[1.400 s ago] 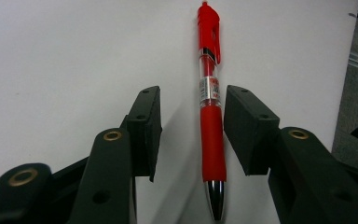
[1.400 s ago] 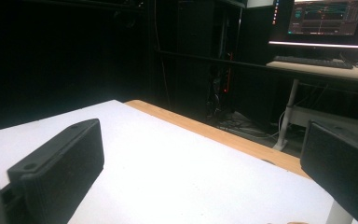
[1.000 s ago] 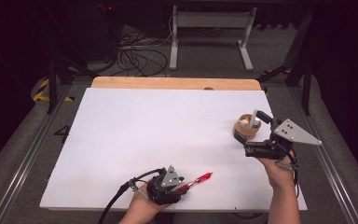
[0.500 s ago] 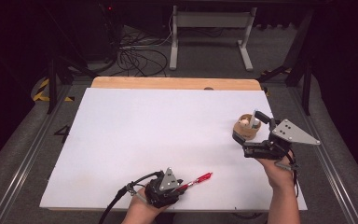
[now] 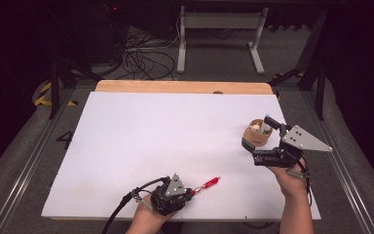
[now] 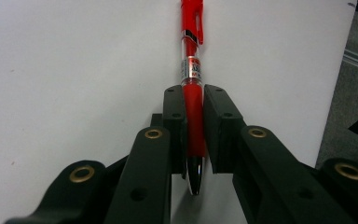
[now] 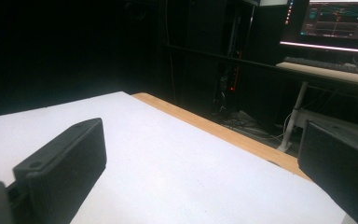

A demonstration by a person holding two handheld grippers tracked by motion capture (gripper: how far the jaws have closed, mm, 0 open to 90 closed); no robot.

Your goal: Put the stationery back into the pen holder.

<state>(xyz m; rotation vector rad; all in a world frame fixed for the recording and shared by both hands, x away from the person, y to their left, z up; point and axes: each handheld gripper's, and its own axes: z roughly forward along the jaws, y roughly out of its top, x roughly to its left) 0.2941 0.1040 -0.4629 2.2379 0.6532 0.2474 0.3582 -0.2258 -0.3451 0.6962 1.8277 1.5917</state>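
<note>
The table (image 5: 126, 146) carries a white top with a bare wooden strip along its far edge. All positions below are given relative to this table.

Left gripper (image 5: 187, 191): located at the near edge, left of centre, held in the person's left hand (image 5: 148, 217). Its jaws are clamped on a red pen (image 5: 207, 184). In the left gripper view the pen (image 6: 192, 93) runs straight out between the two jaws, which press on the red grip section from both sides. The silver tip points back toward the camera; the clip end points away (a printed label band sits on the clear barrel just ahead of the jaws). In the high view the pen's free end extends to the right and slightly away from the near edge, low over the white surface.

Right gripper (image 5: 257, 132): located near the right edge, about midway between near and far edges, held in the person's right hand (image 5: 289, 178). Its jaws stand wide apart, one on each side of a small wooden cup (image 5: 255, 134). Contact between jaws and cup cannot be determined. The cup stands upright on the white surface and holds a pale item, too small to identify. In the right gripper view the jaws are spread to the frame's edges, with white surface and the wooden strip between them.

A monitor (image 7: 333, 21) and keyboard (image 7: 324, 65) sit on a desk beyond the table.
</note>
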